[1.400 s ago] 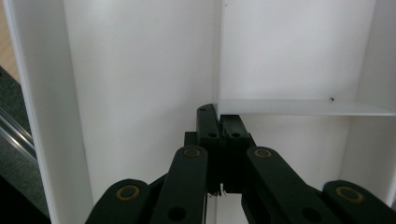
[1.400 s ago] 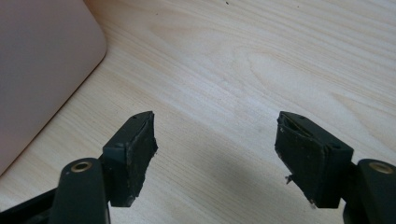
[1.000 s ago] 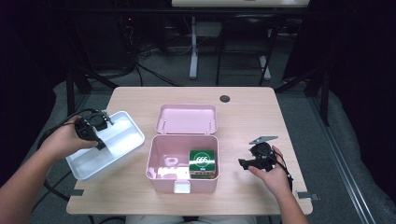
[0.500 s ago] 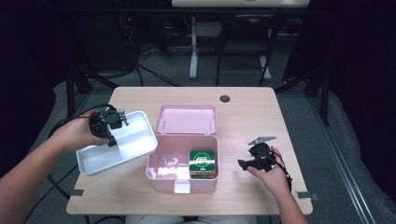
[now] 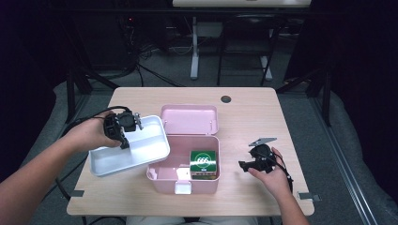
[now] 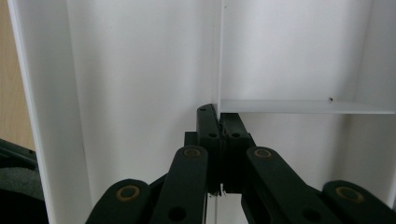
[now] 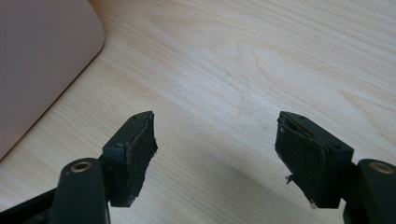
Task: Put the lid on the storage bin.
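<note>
High view: my left gripper (image 5: 126, 127) is clamped on the divider of the white tray (image 5: 136, 154), held tilted, overlapping the left edge of the open pink box (image 5: 164, 172). My right gripper (image 5: 251, 161) rests with jaws spread on the table (image 5: 244, 117), right of the box.

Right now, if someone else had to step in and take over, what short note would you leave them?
Left tongs: shut on the divider of the white tray, carrying it tilted, its edge over the left rim of the pink box.
Right tongs: open, holding nothing, over the table right of the box.
Box: lid open, a green packet inside on the right.
Done: tray lifted and brought to the box.
Left: probably seat the tray in the box, then close the lid.
</note>
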